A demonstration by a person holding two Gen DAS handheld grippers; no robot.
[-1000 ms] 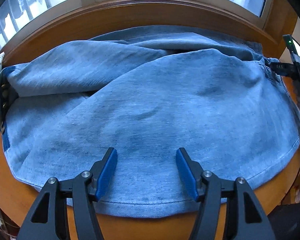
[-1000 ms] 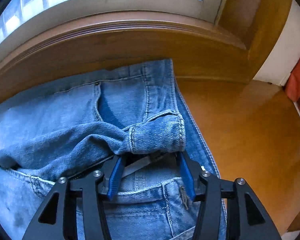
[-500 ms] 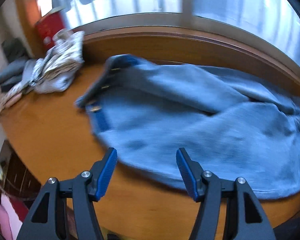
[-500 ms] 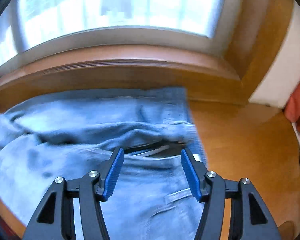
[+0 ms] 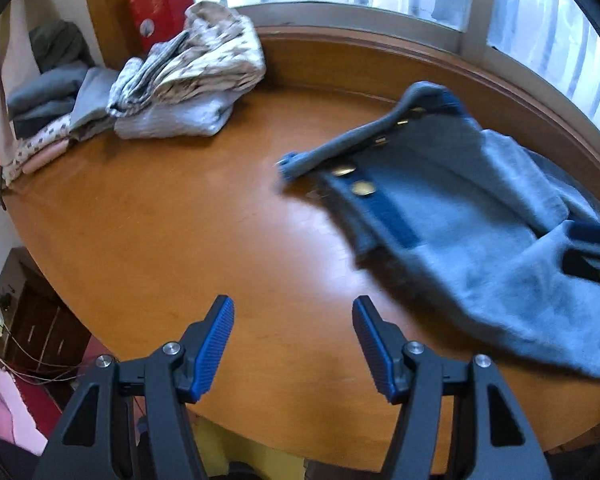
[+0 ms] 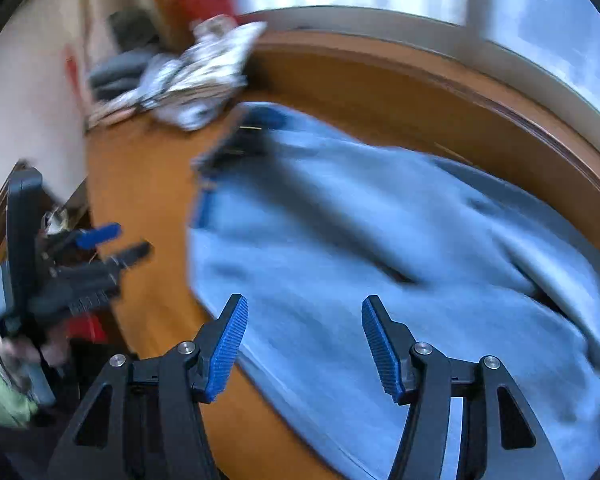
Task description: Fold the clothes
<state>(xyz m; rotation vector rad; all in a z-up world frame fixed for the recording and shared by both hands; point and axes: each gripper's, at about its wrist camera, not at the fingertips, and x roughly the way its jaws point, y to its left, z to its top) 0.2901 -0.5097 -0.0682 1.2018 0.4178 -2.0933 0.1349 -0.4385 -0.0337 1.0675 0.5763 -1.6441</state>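
Light blue jeans (image 5: 480, 232) lie folded on the round wooden table (image 5: 180, 220), their waistband with brass buttons turned toward the table's middle. My left gripper (image 5: 292, 340) hangs open over bare wood, left of the jeans, with nothing between its fingers. In the blurred right wrist view, my right gripper (image 6: 304, 344) is open above the near part of the jeans (image 6: 380, 240), also with nothing between its fingers. The left gripper (image 6: 120, 242) shows at that view's left edge, held by a hand (image 6: 16, 352).
A pile of folded clothes (image 5: 188, 80) sits at the table's back left, with a red box (image 5: 160, 4) behind it. A window ledge (image 5: 420, 52) curves along the back. A dark cabinet (image 5: 40, 320) with wires stands below the table's left edge.
Both grippers have swung left. The left one went from above the jeans to bare wood. The right one left the waistband fold at the jeans' right end and now hangs over their near left part.
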